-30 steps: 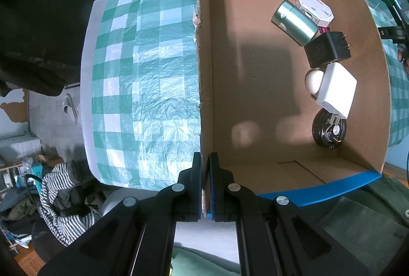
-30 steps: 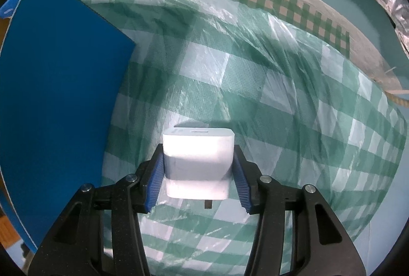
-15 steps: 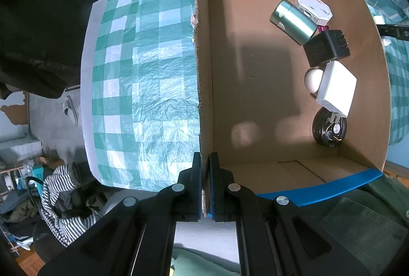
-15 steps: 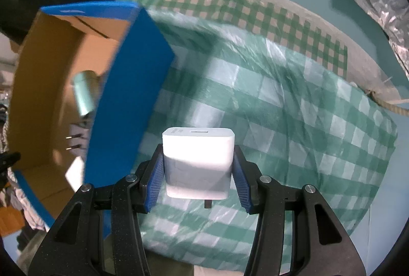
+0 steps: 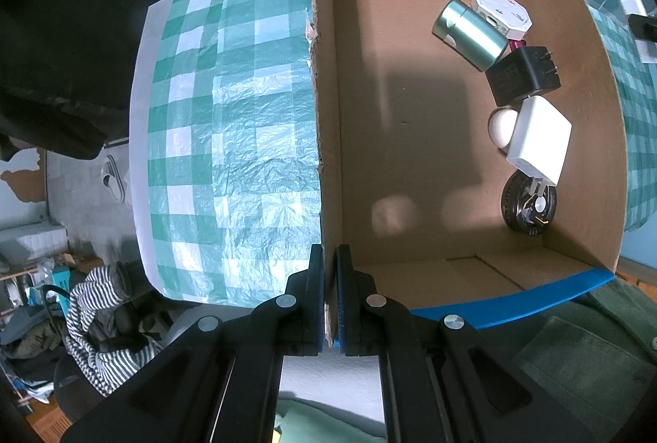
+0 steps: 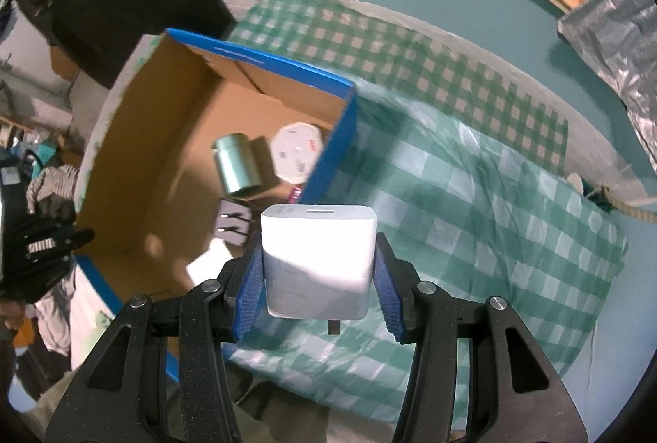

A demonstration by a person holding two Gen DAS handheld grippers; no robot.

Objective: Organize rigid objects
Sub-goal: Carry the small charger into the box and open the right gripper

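Charger (image 6: 318,258) held in right tongs (image 6: 319,278), above the checked cloth (image 6: 472,217) at the box's (image 5: 451,155) 3 o'clock.
Left tongs (image 5: 330,303) pinch the box wall. Inside: one tin (image 5: 470,34), one white puck (image 5: 501,10), one black plug (image 5: 521,75), one ball (image 5: 503,127), one white adapter (image 5: 540,139), one black disc (image 5: 529,207).

My black tongs with blue pads (image 6: 319,270) hold a white plastic charger cube (image 6: 318,256). The brown cardboard box with blue outer walls (image 5: 414,164) sits on a green-and-white checked plastic tablecloth (image 5: 230,139); a metallic green cylinder (image 5: 470,34) lies inside.
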